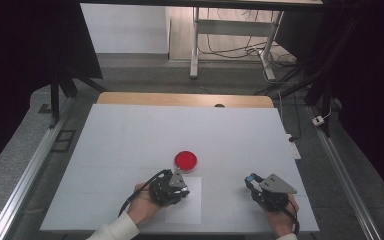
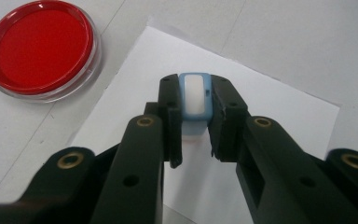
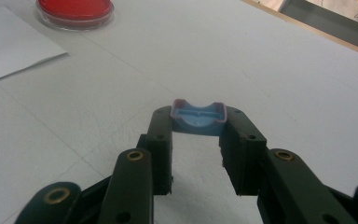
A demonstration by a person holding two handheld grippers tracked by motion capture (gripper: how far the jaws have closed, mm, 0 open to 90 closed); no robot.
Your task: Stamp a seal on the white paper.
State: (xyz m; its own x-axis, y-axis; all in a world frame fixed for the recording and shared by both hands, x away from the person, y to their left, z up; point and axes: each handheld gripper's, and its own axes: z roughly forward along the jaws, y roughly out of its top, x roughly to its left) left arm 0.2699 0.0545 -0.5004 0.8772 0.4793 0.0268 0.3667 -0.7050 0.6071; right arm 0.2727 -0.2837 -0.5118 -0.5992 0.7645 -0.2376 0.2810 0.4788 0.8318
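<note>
In the left gripper view, my left gripper point(image 2: 196, 89) is shut on a small light-blue block with a white face point(image 2: 195, 103), held over a white paper sheet point(image 2: 270, 112). A round red dish with a clear rim point(image 2: 39, 46) lies just beyond the sheet. From above, the left gripper point(image 1: 182, 191) sits over the paper point(image 1: 185, 207), just below the red dish point(image 1: 185, 160). My right gripper point(image 3: 198, 113) is shut on a shallow blue cap point(image 3: 199, 123), squeezed so that it bows, low over the table. In the high view the right gripper point(image 1: 254, 181) is at the front right.
The white table top point(image 1: 130, 140) stretches wide to the far and left sides, ending in a wooden strip point(image 1: 180, 98) at the back. The right gripper view has the red dish point(image 3: 74, 9) and the paper corner point(image 3: 9, 46) at its upper left.
</note>
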